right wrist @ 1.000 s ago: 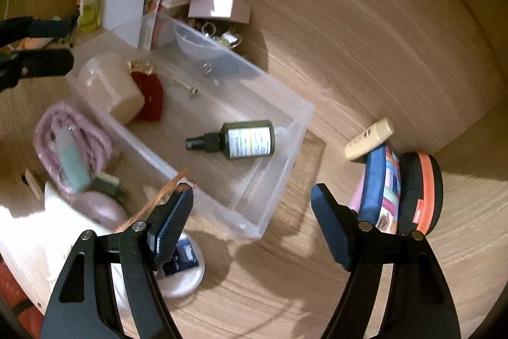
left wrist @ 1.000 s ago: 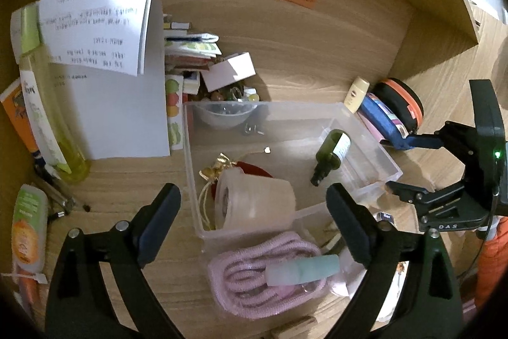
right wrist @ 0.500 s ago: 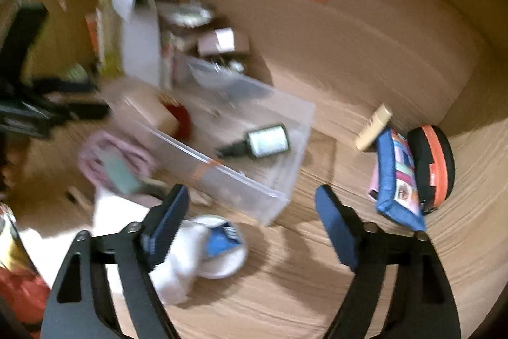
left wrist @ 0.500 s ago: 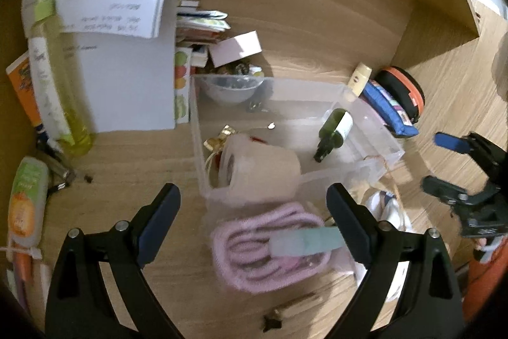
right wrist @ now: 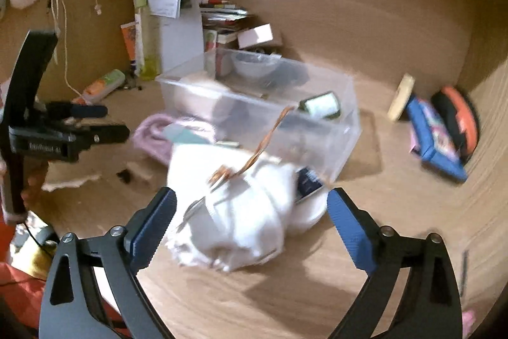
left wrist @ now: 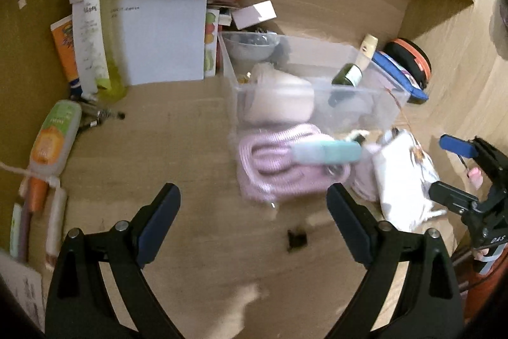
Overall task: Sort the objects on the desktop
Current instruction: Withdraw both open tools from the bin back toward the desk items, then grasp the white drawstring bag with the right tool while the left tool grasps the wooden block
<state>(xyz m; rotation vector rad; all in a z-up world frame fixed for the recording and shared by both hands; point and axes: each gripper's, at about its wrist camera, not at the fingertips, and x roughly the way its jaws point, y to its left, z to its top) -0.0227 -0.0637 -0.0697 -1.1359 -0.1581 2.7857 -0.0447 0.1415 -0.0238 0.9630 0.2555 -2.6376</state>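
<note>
A clear plastic bin point(left wrist: 385, 96) point(right wrist: 346, 129) stands mid-desk and holds a dark green spray bottle point(left wrist: 347, 77) point(right wrist: 320, 105), a pale roll point(left wrist: 279, 100) and a small bowl point(left wrist: 250, 48). In front of it lie a pink coiled cord point(left wrist: 273, 170) with a teal tube point(left wrist: 330, 150) on top, and a white cloth bundle point(right wrist: 241, 212) point(left wrist: 403, 177). My left gripper point(left wrist: 252, 199) point(right wrist: 112, 121) is open over bare desk short of the cord. My right gripper point(right wrist: 252, 202) point(left wrist: 451, 169) is opening its jaws. The cloth bundle lies just ahead between them, untouched.
A yellow-green bottle point(left wrist: 95, 30) and white paper sheets point(left wrist: 158, 30) lean at the back left, with an orange tube point(left wrist: 54, 142) lying below them. A cream tube point(right wrist: 401, 97), blue pouch point(right wrist: 435, 138) and black-and-orange case point(right wrist: 460, 119) sit right of the bin. A small dark clip point(left wrist: 297, 240) lies near me.
Both grippers have drawn back from the bin, which now sits farther off. The right gripper's jaws have spread wider, its view has rolled level, and the white cloth now lies before it.
</note>
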